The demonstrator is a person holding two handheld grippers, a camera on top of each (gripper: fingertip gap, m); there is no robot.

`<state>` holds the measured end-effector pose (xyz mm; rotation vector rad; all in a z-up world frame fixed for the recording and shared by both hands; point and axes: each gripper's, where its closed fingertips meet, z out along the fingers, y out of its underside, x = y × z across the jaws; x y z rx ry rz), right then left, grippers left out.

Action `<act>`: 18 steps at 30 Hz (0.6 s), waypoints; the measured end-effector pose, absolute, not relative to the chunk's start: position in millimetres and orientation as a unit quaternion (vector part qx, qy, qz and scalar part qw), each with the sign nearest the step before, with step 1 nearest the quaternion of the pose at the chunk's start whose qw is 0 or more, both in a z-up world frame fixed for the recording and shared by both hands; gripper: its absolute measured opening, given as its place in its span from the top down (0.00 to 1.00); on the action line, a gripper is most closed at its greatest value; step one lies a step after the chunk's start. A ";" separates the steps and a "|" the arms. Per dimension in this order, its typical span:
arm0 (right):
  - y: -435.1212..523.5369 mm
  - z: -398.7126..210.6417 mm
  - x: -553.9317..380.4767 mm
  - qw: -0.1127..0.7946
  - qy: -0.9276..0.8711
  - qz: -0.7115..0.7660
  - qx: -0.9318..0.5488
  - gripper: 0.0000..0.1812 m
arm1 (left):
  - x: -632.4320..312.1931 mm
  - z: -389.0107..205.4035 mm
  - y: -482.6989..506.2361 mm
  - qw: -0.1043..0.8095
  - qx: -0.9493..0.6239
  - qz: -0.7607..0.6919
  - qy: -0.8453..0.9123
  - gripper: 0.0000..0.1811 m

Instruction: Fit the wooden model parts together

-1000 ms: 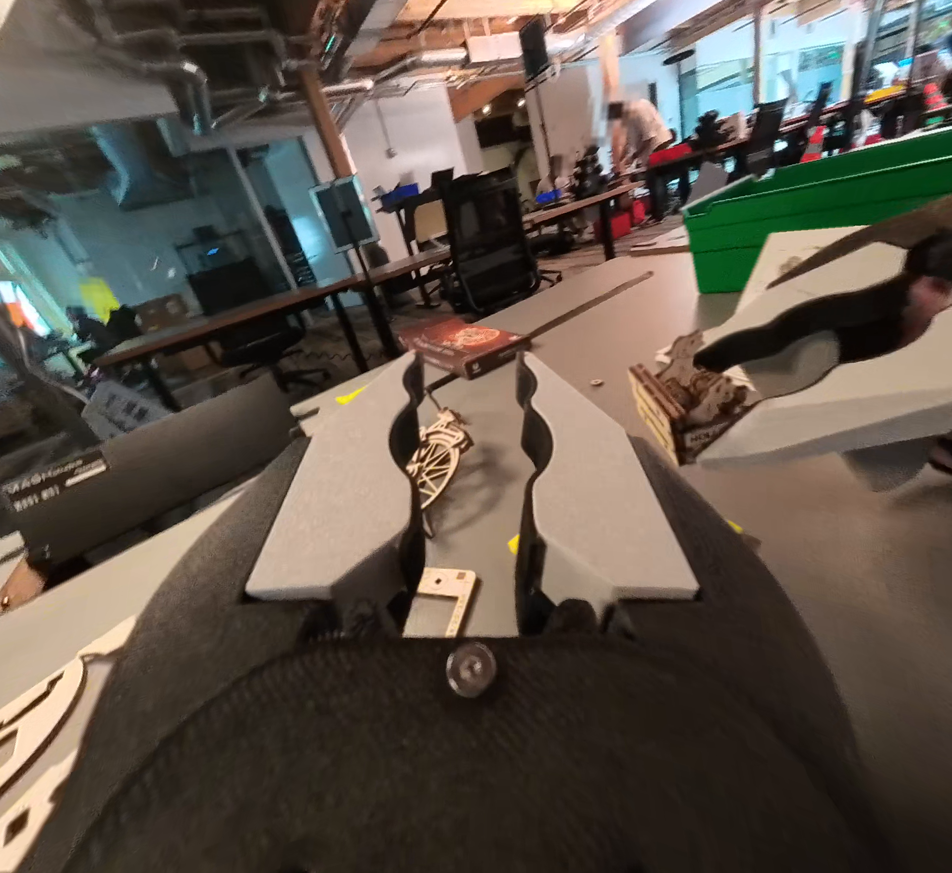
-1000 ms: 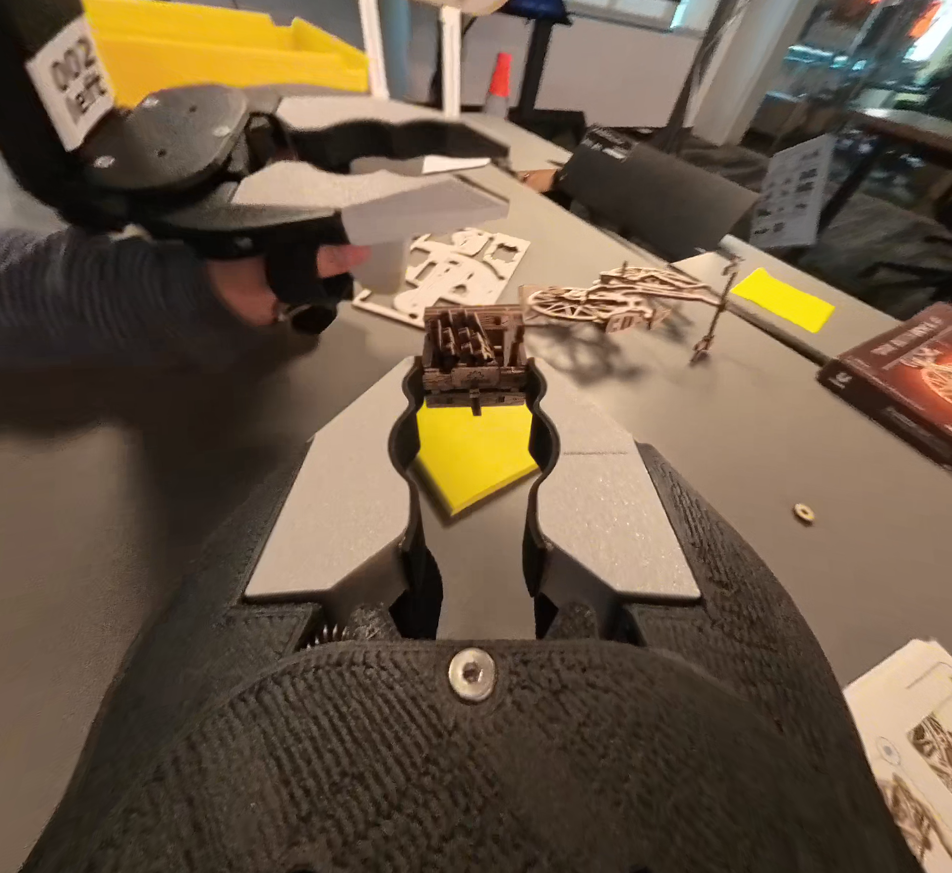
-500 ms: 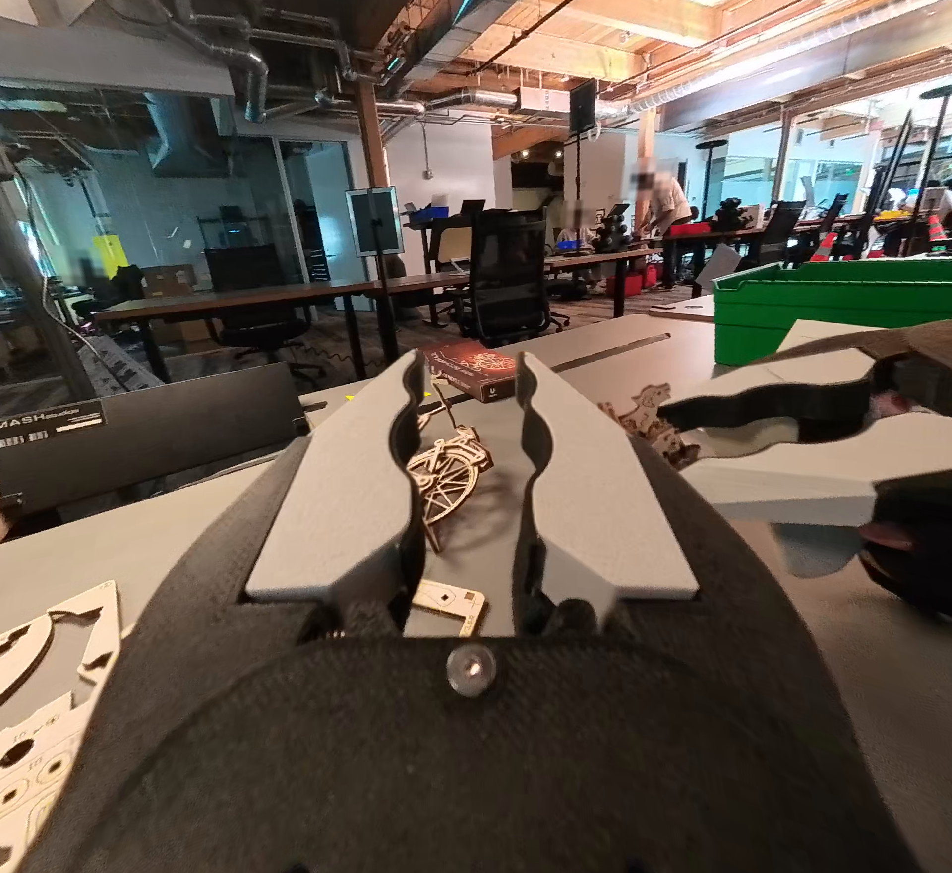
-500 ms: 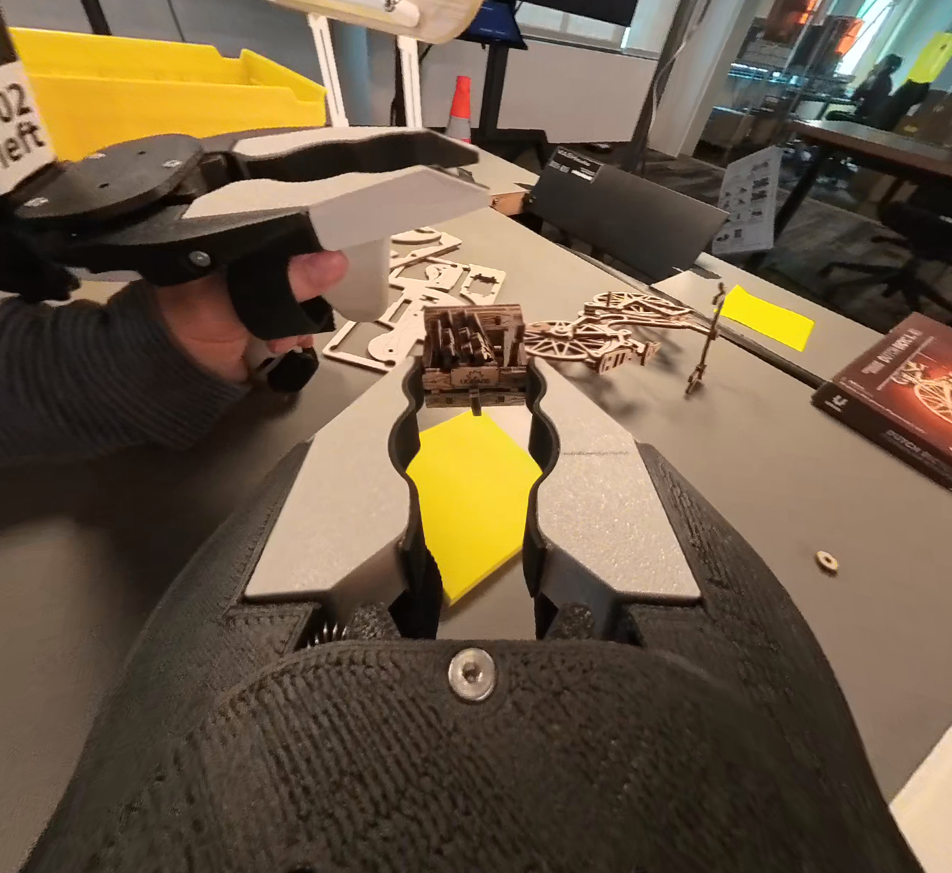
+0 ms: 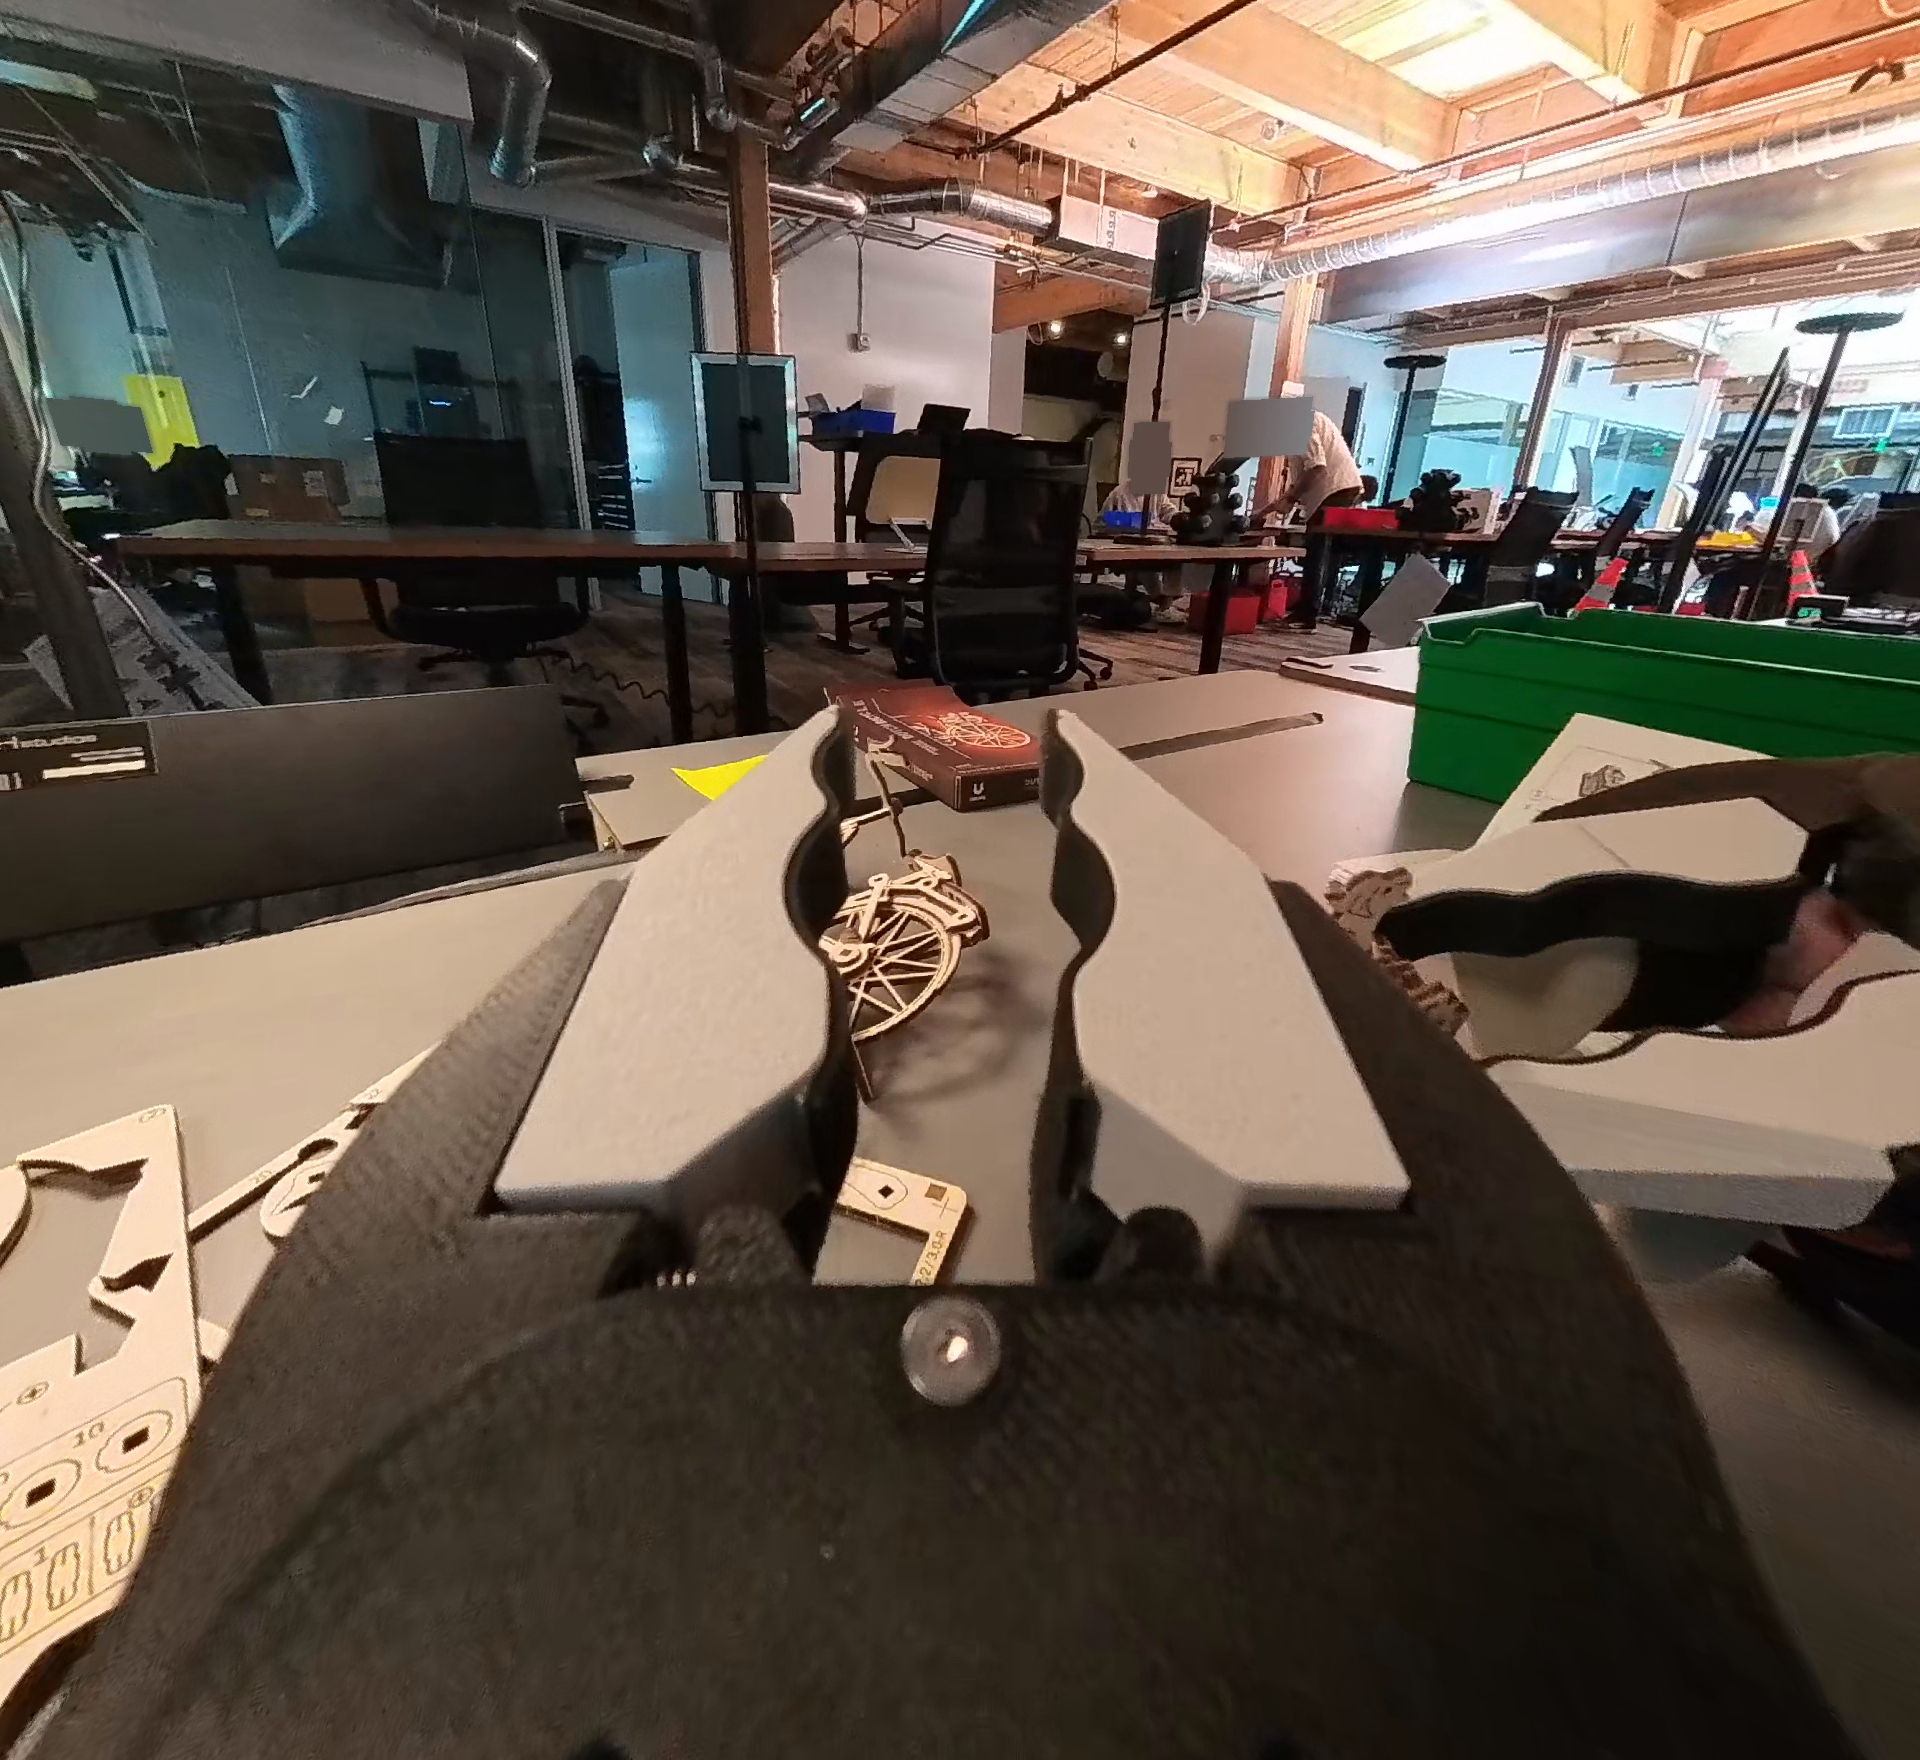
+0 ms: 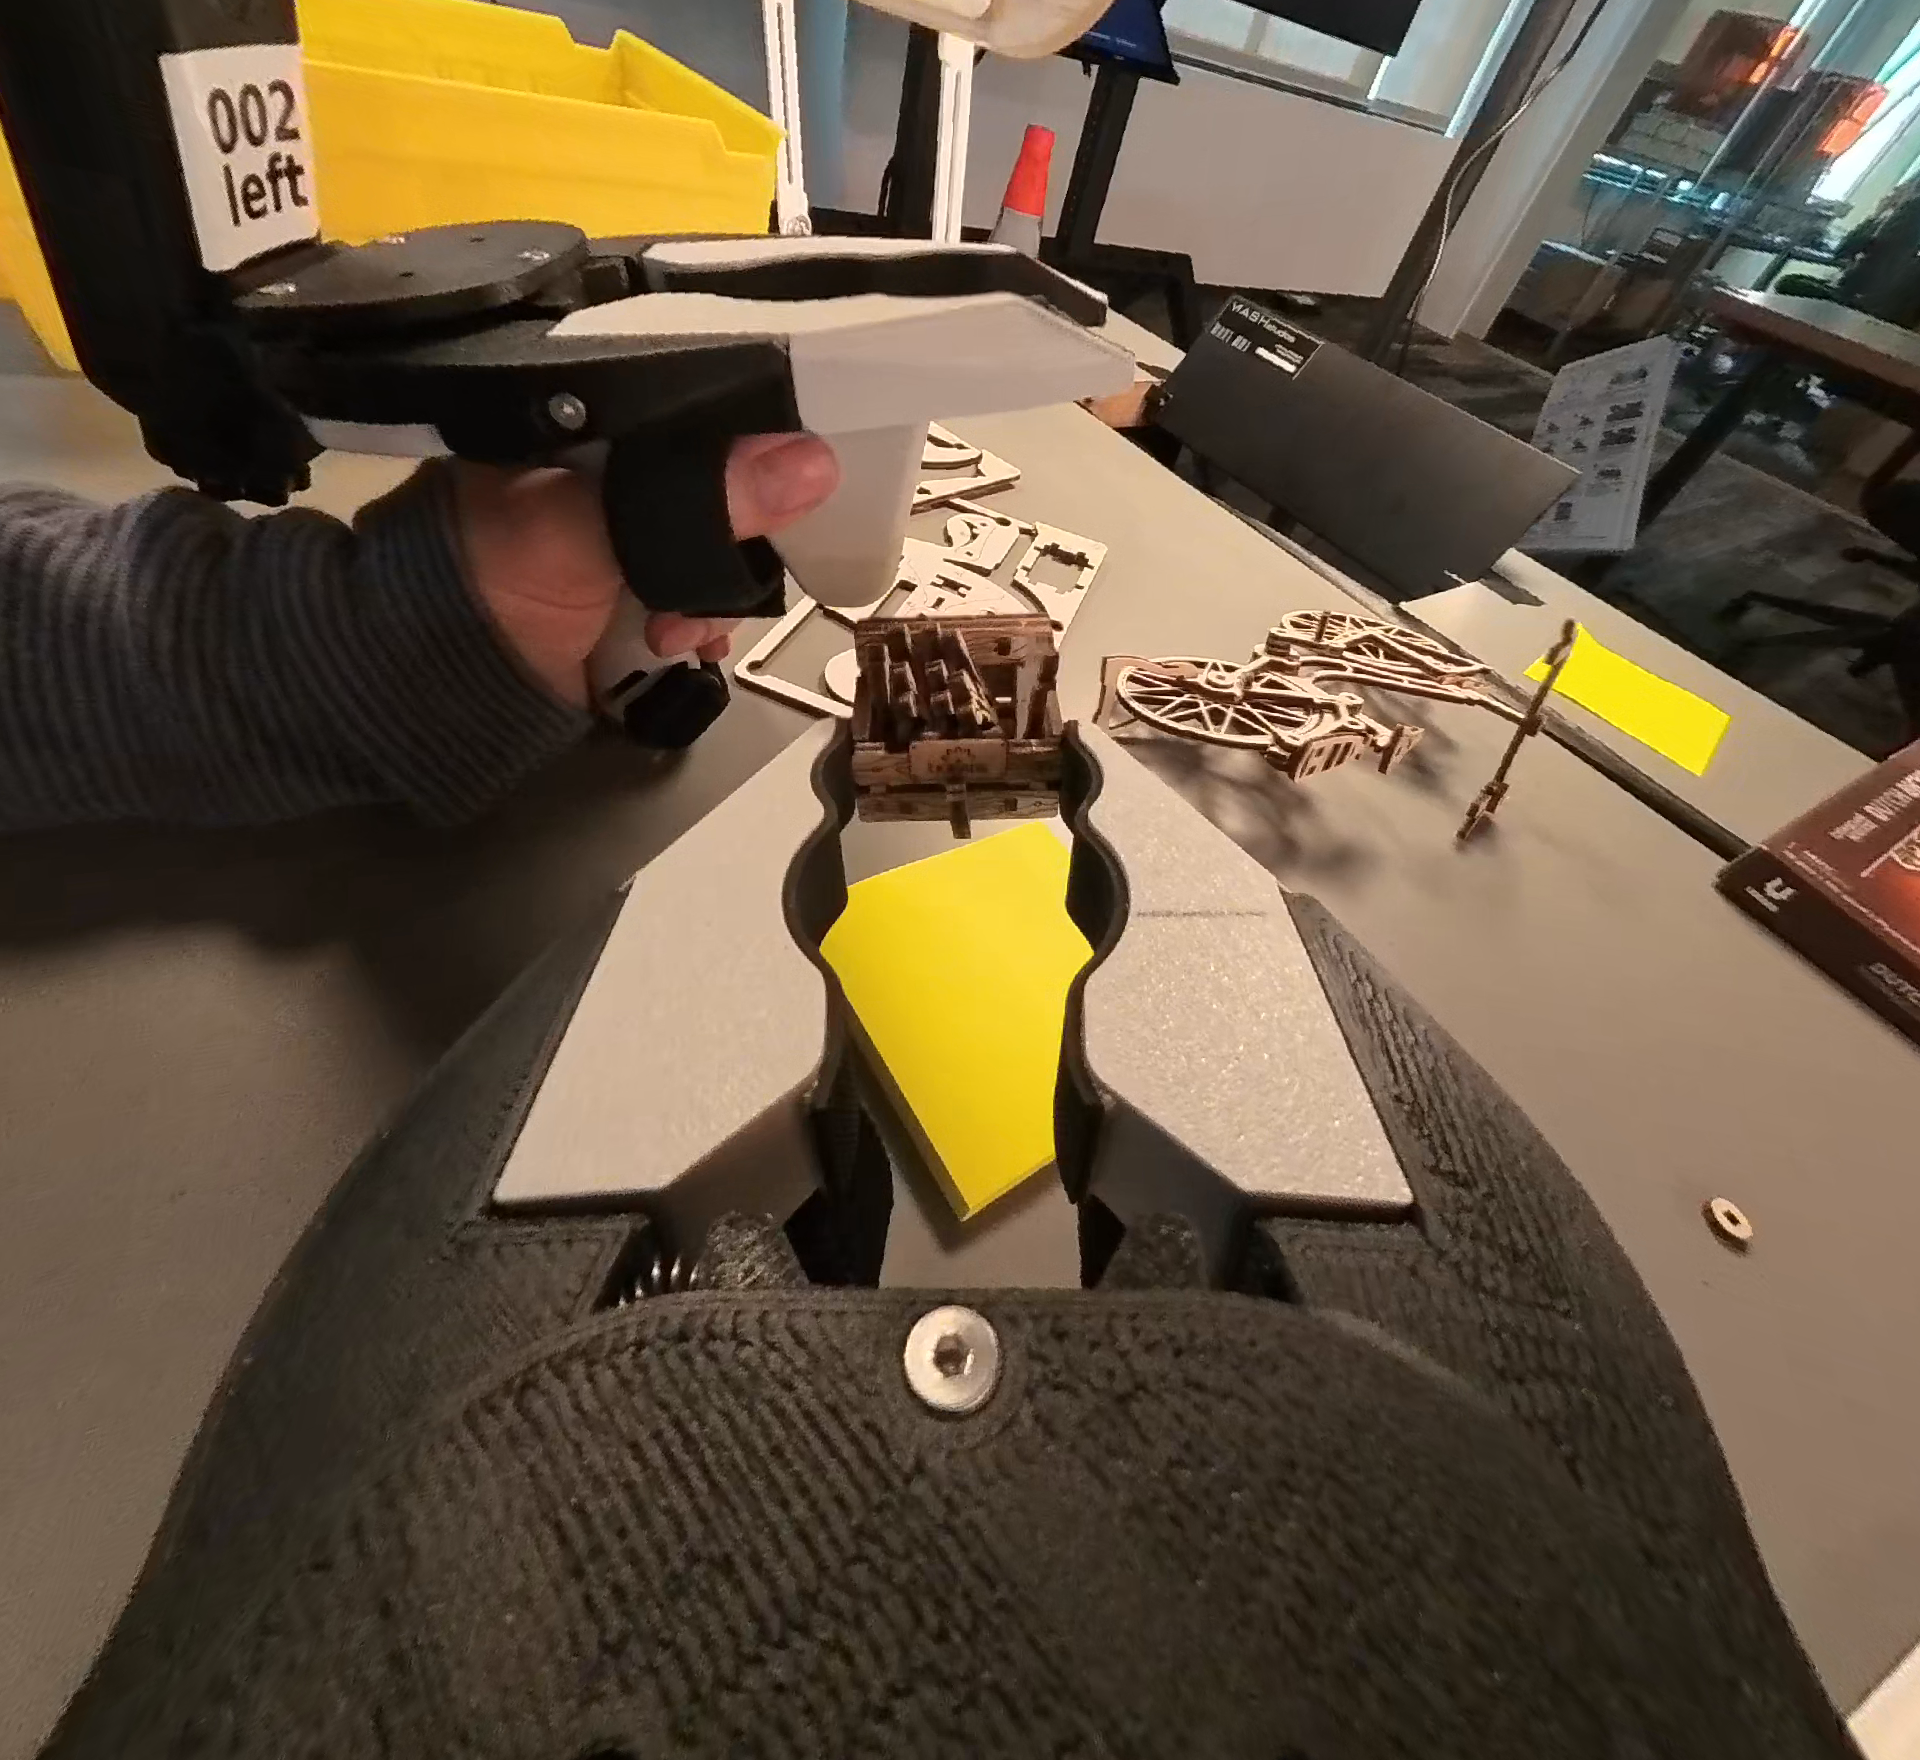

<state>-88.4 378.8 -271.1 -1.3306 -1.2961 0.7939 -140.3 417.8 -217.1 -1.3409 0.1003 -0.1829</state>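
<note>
My right gripper (image 6: 956, 754) is shut on a small dark wooden crate (image 6: 951, 713) and holds it above the grey table (image 6: 312, 1035). A pale wooden bicycle model (image 6: 1268, 692) lies on the table to its right. A thin wooden post piece (image 6: 1507, 754) stands beside the model. My left gripper (image 5: 940, 744) is open and empty, and the bicycle model (image 5: 904, 941) shows between its fingers on the table below. In the right wrist view the left gripper (image 6: 1091, 334) hovers just above and left of the crate. The left wrist view shows the right gripper (image 5: 1444, 972) with the crate (image 5: 1366, 900) at the right.
Punched-out wooden sheets (image 6: 987, 557) lie behind the crate and also show at the lower left of the left wrist view (image 5: 83, 1347). There are yellow notes (image 6: 956, 983), a dark box (image 6: 1849, 879), a washer (image 6: 1727, 1220), a yellow bin (image 6: 520, 121), a green bin (image 5: 1662, 702) and a black sign (image 6: 1351, 443).
My left gripper has levelled out and come closer, now just above and left of the crate. The right gripper still grips the crate and has drawn back a little over the yellow note.
</note>
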 end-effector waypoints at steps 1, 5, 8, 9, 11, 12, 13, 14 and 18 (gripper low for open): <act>378.6 -271.1 -88.5 0.532 -0.544 0.333 -0.558 0.79 | -140.6 -217.0 417.8 0.779 -0.620 -0.086 0.046 0.81; 378.6 -271.1 -88.3 0.532 -0.544 0.332 -0.558 0.79 | -139.8 -217.2 418.2 0.778 -0.620 -0.087 0.048 0.81; 378.4 -271.0 -88.1 0.533 -0.544 0.331 -0.557 0.79 | -138.7 -217.2 418.4 0.778 -0.621 -0.086 0.051 0.81; 378.4 -270.8 -87.9 0.533 -0.544 0.331 -0.557 0.79 | -138.5 -217.2 418.5 0.778 -0.621 -0.085 0.052 0.81; 378.2 -270.0 -87.4 0.534 -0.542 0.334 -0.556 0.79 | -137.9 -217.3 418.8 0.778 -0.621 -0.085 0.054 0.81; 378.3 -269.5 -86.9 0.535 -0.540 0.334 -0.557 0.79 | -137.2 -217.4 419.2 0.777 -0.621 -0.085 0.057 0.81; 378.2 -269.4 -86.4 0.535 -0.540 0.335 -0.557 0.79 | -137.0 -217.6 420.0 0.777 -0.621 -0.082 0.059 0.81; 377.9 -269.7 -85.6 0.534 -0.540 0.334 -0.558 0.79 | -137.1 -218.1 420.7 0.776 -0.623 -0.080 0.059 0.81; 379.2 -274.9 -67.4 0.528 -0.537 0.304 -0.583 0.79 | -136.5 -216.7 419.6 0.779 -0.619 -0.078 0.063 0.81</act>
